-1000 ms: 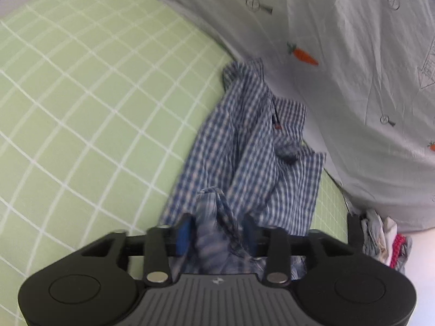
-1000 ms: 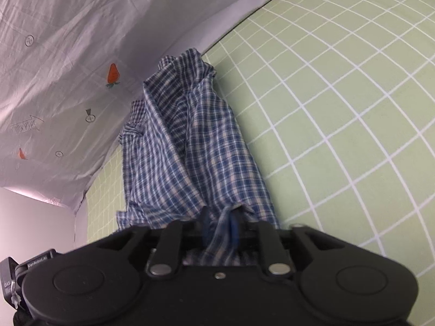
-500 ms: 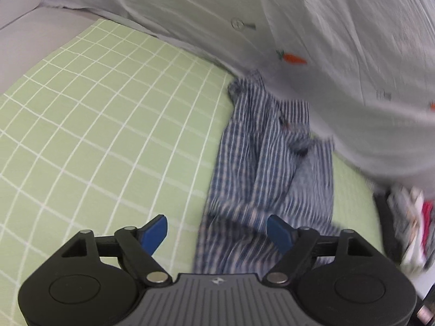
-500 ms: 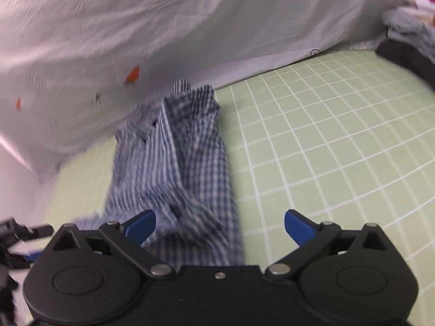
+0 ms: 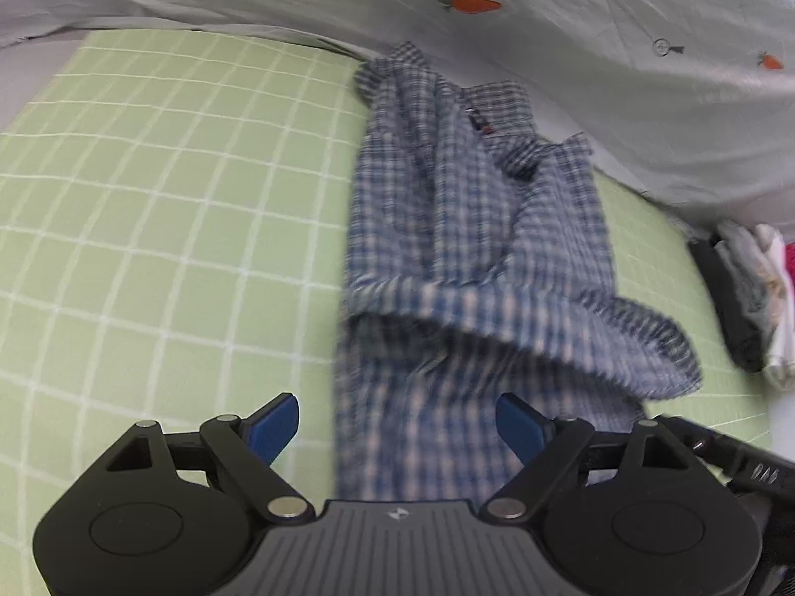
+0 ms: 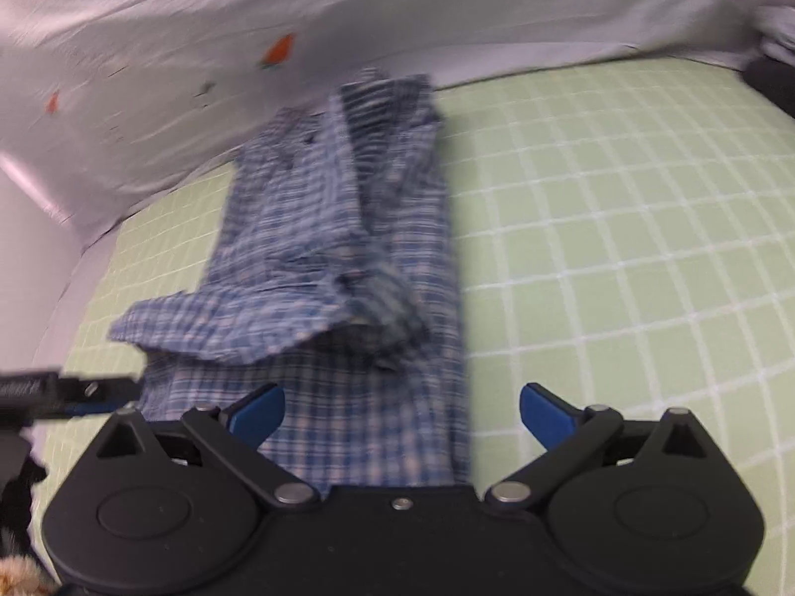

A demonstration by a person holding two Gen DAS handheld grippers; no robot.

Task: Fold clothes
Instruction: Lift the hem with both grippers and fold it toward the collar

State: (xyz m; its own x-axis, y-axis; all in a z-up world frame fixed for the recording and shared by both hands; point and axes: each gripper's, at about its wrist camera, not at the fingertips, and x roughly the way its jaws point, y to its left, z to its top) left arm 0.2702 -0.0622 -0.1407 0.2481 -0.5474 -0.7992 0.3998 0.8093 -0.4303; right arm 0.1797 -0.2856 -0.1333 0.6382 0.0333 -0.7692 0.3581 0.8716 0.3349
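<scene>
A green sheet with a white grid (image 5: 164, 228) covers the bed, with a pale carrot-print quilt (image 5: 571, 25) bunched along its far edge. In the left wrist view, the blue checked shirt (image 5: 447, 248) lies lengthwise on the sheet, one flap folded across it; the left gripper (image 5: 397, 427) hangs over its near end, blue fingers spread wide and empty. In the right wrist view, the shirt (image 6: 338, 258) lies blurred ahead, and the right gripper (image 6: 401, 414) is likewise spread wide, holding nothing.
</scene>
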